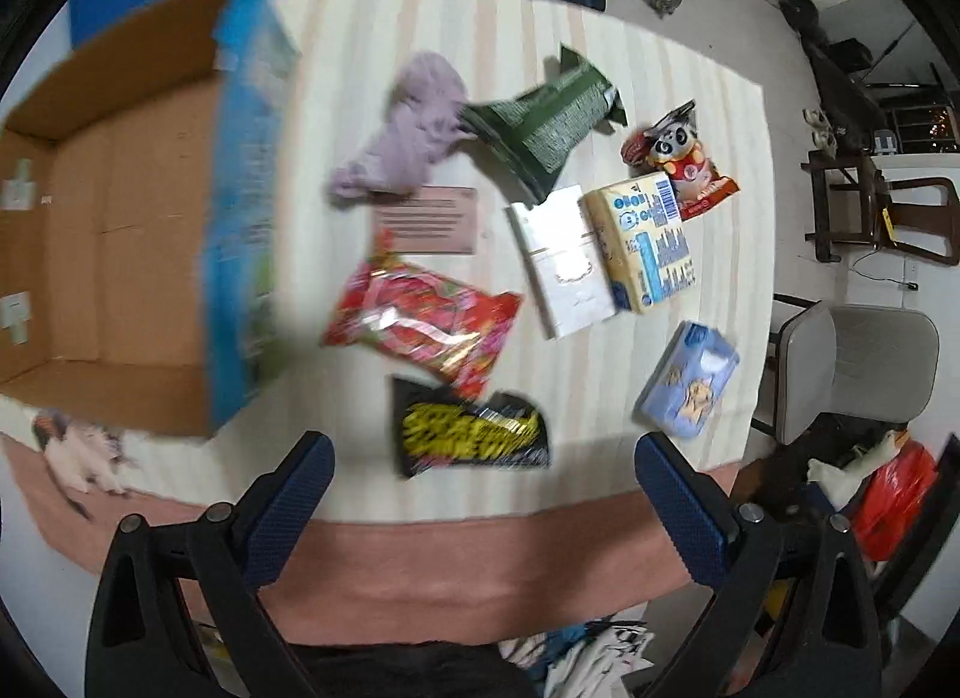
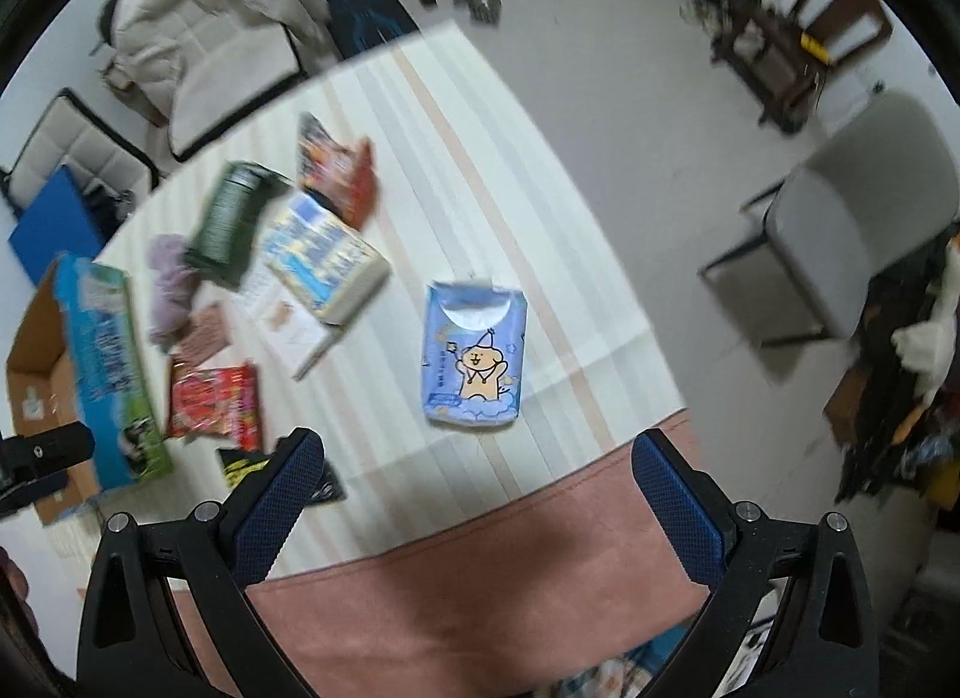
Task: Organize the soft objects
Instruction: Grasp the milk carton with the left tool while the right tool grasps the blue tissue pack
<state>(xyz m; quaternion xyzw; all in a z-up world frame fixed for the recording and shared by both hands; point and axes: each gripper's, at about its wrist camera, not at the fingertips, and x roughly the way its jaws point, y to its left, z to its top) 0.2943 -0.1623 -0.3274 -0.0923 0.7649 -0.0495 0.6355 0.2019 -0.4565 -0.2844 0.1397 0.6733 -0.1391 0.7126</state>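
Soft packs lie on a striped tablecloth (image 1: 678,374). In the left wrist view I see a lilac cloth (image 1: 408,134), a green bag (image 1: 543,125), a red snack bag (image 1: 420,323), a black-and-yellow bag (image 1: 471,434), a panda pouch (image 1: 681,158), a yellow-blue tissue pack (image 1: 645,239), a white pack (image 1: 564,260) and a blue tissue pack (image 1: 690,380). My left gripper (image 1: 483,512) is open and empty above the near table edge. My right gripper (image 2: 477,512) is open and empty, just short of the blue tissue pack (image 2: 474,353).
An open cardboard box (image 1: 120,254) with a blue-green side stands at the table's left; it also shows in the right wrist view (image 2: 102,362). A pink card (image 1: 429,221) lies mid-table. A grey chair (image 2: 858,218) stands to the right, with clutter on the floor around it.
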